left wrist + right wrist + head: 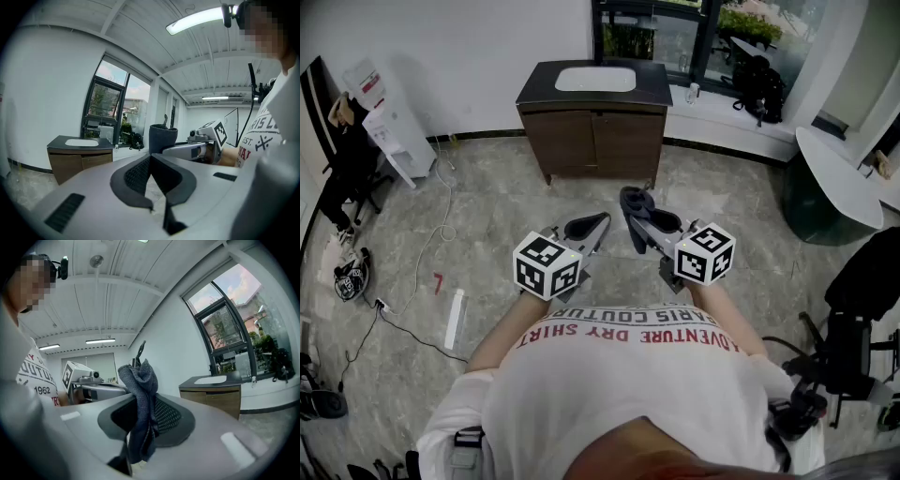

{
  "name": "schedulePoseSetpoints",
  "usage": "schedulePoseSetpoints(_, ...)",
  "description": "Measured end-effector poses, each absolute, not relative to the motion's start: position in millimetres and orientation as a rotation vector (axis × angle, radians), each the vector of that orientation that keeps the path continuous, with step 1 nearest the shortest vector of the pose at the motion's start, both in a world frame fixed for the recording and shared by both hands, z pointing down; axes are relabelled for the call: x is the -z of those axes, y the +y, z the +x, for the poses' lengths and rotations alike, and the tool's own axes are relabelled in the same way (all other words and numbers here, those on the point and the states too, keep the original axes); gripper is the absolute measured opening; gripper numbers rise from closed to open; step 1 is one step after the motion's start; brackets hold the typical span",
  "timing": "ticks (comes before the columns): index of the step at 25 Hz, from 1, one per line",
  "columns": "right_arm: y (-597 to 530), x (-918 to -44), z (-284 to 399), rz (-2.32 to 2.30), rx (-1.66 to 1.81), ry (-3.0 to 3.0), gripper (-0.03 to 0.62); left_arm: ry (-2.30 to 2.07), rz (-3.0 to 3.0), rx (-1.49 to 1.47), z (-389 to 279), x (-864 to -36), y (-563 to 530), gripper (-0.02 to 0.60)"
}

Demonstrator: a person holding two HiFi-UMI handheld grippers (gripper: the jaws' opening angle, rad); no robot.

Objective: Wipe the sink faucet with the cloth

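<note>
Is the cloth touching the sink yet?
Apart. The head view shows the cloth pinched in the right tool, with bare floor between it and the sink.

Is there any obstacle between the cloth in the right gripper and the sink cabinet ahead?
Nothing visible. The right gripper holds the cloth, and only bare floor lies between it and the sink cabinet. A white cable runs off to the left, outside that path. The faucet cannot be made out.
</note>
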State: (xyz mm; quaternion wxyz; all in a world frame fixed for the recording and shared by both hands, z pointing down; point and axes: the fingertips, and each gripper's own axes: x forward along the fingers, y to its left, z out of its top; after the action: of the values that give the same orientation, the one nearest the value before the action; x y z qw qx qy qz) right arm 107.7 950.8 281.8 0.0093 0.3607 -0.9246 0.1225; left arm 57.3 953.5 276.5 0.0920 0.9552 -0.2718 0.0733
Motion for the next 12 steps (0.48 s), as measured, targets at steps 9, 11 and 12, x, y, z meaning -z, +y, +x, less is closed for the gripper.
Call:
schedulePoseSetpoints(9, 954.5, -284.8, 109.6, 1.113, -0.381, -2.891, 0.077, -0.803, 2.836, -0.221, 59.6, -279.4, 955.5, 0.002)
schedulePoseSetpoints(11, 956.3, -284.4, 108.2, 1.096, -0.367, -2.896, 0.077, -0.8, 2.836, -0.221, 60.6, -279.7, 955.3, 0.002)
schedulePoseSetpoints(12, 956.5, -284.0, 108.3, 1.093, -0.362, -2.897, 0.077, -0.798, 2.836, -0.222, 61.4, -279.9, 955.0, 0.002)
